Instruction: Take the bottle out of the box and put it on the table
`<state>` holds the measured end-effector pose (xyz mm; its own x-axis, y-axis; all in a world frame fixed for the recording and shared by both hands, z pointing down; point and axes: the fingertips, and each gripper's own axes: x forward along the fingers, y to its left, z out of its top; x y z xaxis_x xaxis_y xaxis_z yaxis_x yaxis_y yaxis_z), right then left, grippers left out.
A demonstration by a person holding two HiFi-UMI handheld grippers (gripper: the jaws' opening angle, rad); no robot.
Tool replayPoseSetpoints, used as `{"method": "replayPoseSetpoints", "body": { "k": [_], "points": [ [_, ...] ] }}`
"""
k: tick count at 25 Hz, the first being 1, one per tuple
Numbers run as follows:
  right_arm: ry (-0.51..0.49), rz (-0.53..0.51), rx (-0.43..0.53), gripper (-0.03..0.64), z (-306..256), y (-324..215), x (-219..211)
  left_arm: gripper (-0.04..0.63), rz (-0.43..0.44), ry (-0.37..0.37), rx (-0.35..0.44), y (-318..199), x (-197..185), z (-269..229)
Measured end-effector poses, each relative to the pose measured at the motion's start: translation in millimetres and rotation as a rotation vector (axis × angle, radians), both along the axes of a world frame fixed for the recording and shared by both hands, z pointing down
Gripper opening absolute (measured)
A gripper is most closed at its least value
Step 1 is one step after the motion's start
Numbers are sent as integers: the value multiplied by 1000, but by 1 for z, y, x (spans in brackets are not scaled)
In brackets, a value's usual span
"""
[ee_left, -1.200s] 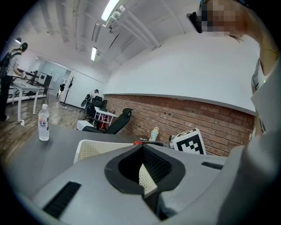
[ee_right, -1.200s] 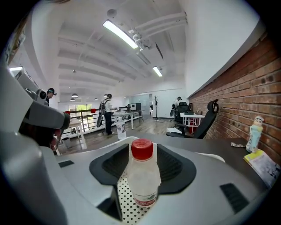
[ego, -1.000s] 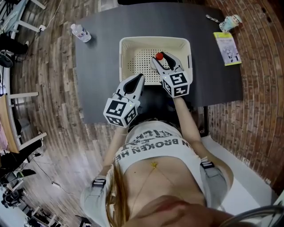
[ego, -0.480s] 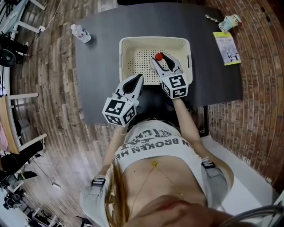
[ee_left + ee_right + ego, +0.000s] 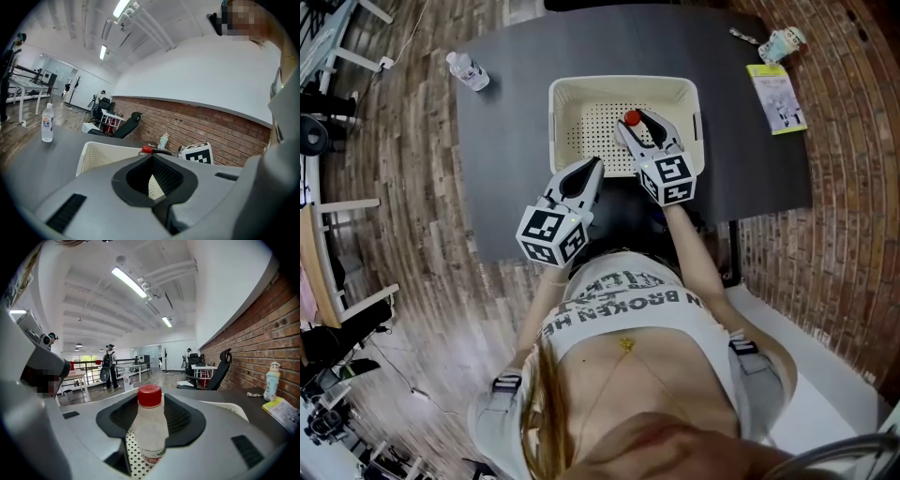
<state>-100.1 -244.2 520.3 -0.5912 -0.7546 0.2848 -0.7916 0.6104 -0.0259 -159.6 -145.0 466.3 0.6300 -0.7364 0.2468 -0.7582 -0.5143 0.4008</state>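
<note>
A clear bottle with a red cap [image 5: 151, 427] stands upright inside the cream perforated box [image 5: 572, 89] on the dark table [image 5: 506, 141]. My right gripper [image 5: 637, 122] reaches into the box and its jaws are shut on the bottle's body [image 5: 151, 437]. The cap [image 5: 632, 118] shows between its fingers from above. My left gripper [image 5: 591, 169] hovers at the box's near rim, left of the right one. It is open by a narrow gap with nothing in it [image 5: 152, 180]. In the left gripper view the box [image 5: 101, 154] and the red cap [image 5: 146, 149] lie just ahead.
A second water bottle [image 5: 467, 71] stands at the table's far left corner [image 5: 47, 123]. A booklet [image 5: 776, 97] and a small figurine [image 5: 784, 43] sit at the far right. A brick wall runs along the right, and the person stands at the table's near edge.
</note>
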Motion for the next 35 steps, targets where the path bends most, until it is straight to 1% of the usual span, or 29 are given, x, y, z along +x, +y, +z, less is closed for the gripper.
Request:
{"method": "replayPoseSetpoints", "body": {
  "k": [8,15,20,23,26,28,32,35],
  "points": [
    [-14,-2,-8,169,2,-1,3,3,3,0,-15,1,2,5],
    [-16,-2,-8,169,1,-3,1,3,30,-7,-17,2,5,4],
    [-16,-4,-10,169,1,-3,2,3,44,-33,-10,3,10,6],
    [-16,-4,-9,169,1,-2,1,3,46,-18,-15,5,10,7],
    [-21,-4,-8,169,1,-2,2,3,48,-47,-7,7,11,8],
    [-20,-3,-7,169,1,-2,2,3,46,-45,-7,8,10,8],
    [-2,-11,8,169,-2,-2,1,3,39,-38,-2,9,8,6],
    [34,-36,-9,161,-3,-2,-1,3,29,-43,4,9,6,4]
  ]
}}
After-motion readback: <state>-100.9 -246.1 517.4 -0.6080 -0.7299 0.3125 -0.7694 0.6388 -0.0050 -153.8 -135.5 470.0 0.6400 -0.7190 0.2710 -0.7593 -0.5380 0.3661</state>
